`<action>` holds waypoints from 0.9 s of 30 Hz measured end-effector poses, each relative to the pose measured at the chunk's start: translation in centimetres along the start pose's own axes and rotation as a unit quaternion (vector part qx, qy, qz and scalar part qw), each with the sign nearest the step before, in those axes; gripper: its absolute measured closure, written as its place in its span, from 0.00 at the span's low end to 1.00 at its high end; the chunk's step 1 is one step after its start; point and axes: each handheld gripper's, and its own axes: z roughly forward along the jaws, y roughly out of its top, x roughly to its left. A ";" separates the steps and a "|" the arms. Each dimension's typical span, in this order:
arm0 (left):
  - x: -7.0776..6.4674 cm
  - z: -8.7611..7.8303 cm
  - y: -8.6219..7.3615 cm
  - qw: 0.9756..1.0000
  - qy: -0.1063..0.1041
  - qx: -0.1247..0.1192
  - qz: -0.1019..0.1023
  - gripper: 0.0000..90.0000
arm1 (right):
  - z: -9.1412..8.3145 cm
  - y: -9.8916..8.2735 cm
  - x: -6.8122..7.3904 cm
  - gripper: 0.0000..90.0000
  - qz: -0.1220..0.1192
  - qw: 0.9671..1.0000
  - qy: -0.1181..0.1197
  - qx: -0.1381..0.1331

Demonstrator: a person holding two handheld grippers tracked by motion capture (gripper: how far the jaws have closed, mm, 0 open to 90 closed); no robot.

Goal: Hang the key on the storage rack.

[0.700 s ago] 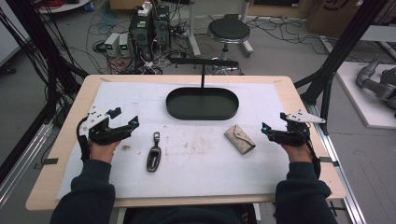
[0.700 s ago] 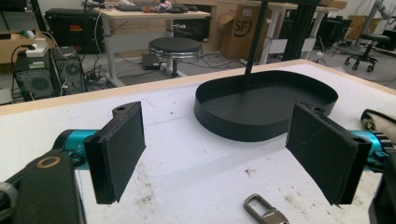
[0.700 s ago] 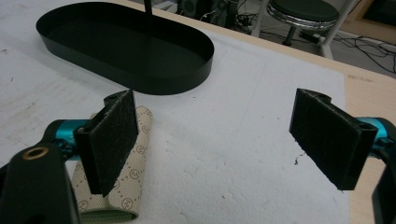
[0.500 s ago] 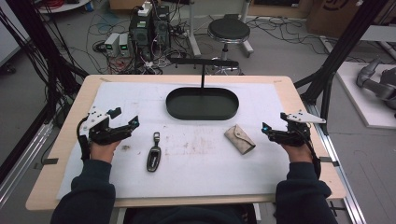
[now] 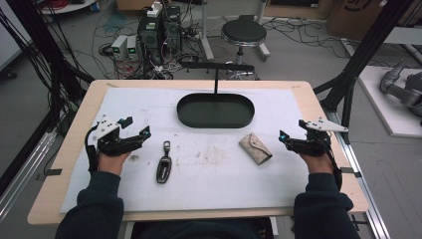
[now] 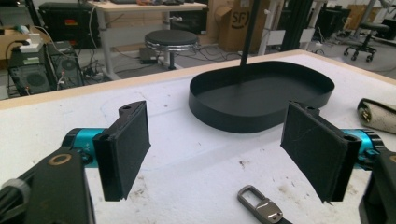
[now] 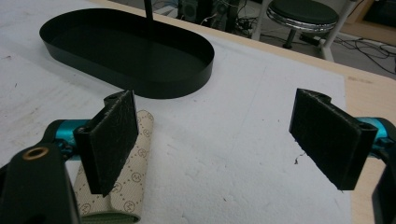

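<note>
White matting [image 5: 209, 174] covers the table; a black oval tray [image 5: 215, 110] is set near its far edge. The left gripper [image 5: 135, 134] is held over the mat's left side, jaws spread wide, nothing between them; a car key [image 5: 163, 167] lies just beside it. The right gripper [image 5: 282, 141] is likewise held with jaws apart and empty, a beige patterned pouch [image 5: 256, 148] lying near it.

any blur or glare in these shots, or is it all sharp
High view: soft, even light, no glare on the black oval metal tray. Left gripper view: sharp on the tray, background slightly soft. Right gripper view: the beige patterned pouch at the bottom edge looks slightly blurred.
</note>
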 end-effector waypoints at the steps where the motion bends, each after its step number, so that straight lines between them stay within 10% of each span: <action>1: 0.0 0.0 0.0 1.000 0.000 0.000 0.000 0.30 | 0.0 0.0 0.0 0.18 0.000 1.000 0.000 0.000; 9: -0.9 1.2 -0.6 0.999 -0.025 0.045 -0.004 0.33 | -0.1 0.0 0.3 0.18 0.000 1.000 -0.006 0.003; 15: -3.3 2.9 -1.1 0.993 -0.055 0.104 0.025 0.33 | -0.2 -0.1 0.0 0.18 0.003 1.000 -0.012 0.003; 27: -3.8 3.3 -1.7 0.990 -0.055 0.130 0.019 0.36 | 0.0 -0.1 0.2 0.18 -0.002 1.000 -0.010 0.006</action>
